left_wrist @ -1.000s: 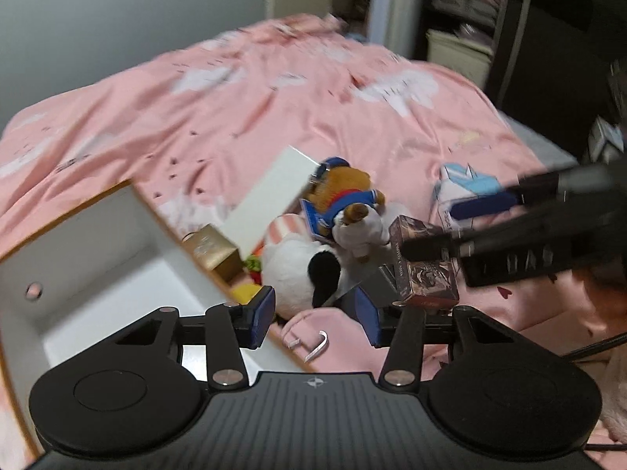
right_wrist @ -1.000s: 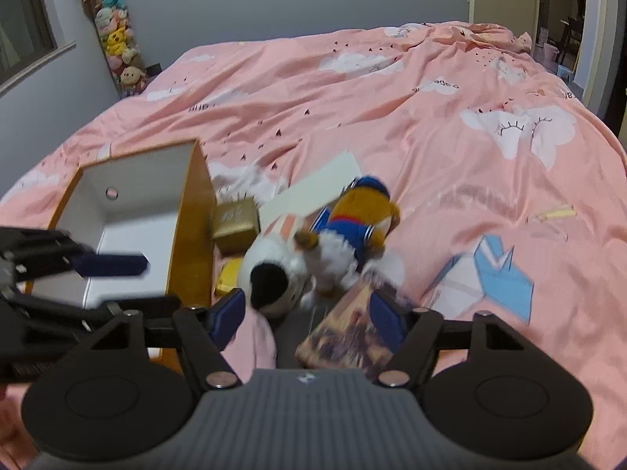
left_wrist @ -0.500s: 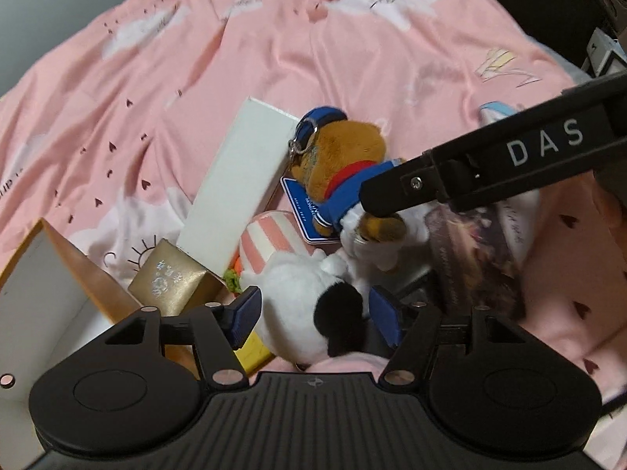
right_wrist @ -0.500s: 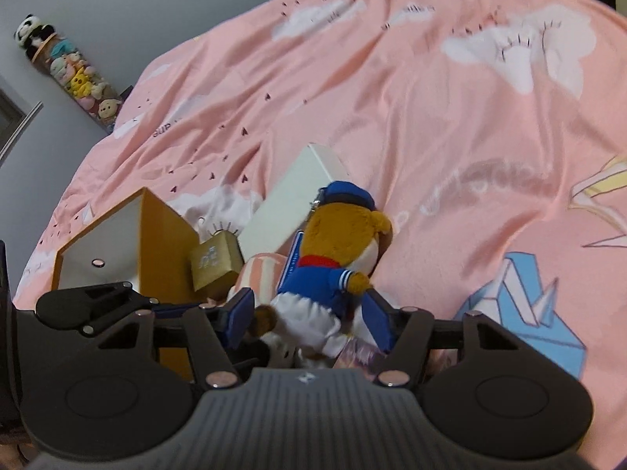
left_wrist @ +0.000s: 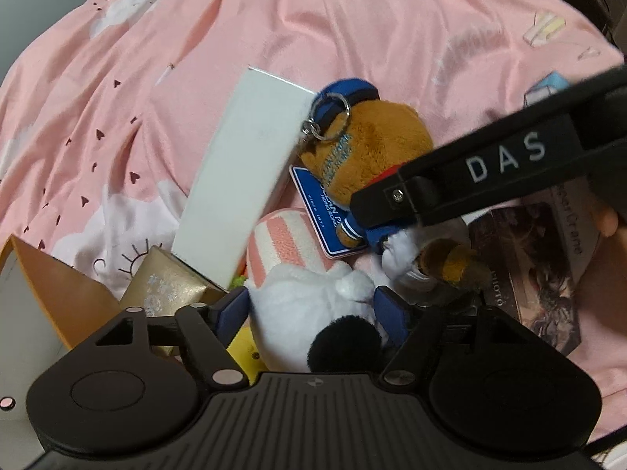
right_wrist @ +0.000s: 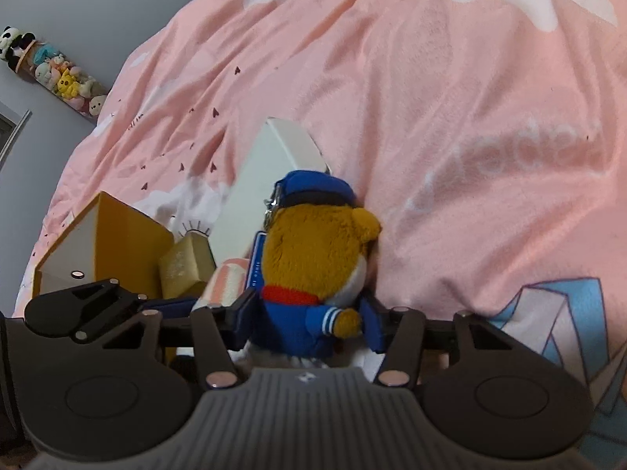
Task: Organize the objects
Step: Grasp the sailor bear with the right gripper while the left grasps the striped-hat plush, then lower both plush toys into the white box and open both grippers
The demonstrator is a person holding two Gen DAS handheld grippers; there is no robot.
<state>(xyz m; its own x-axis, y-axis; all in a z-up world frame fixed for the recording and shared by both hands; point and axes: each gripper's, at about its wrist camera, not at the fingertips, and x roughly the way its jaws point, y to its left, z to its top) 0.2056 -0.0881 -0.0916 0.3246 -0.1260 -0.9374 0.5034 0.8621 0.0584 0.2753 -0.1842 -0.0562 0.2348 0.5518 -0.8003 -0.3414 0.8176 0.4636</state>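
Left hand-held gripper (left_wrist: pixel 311 309) widening around white plush (left_wrist: pixel 309 301); right (right_wrist: pixel 309 309) narrowing around bear (right_wrist: pixel 313 250).

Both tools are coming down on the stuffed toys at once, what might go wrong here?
1. The right tool, its jaws just closing around the brown sailor plush, may also drag the blue tag and keyring attached to it.
2. The left tool, jaws just opening, straddles the white plush; both toys touch, so lifting one could tug the other.
3. The two tools sit close and may collide.
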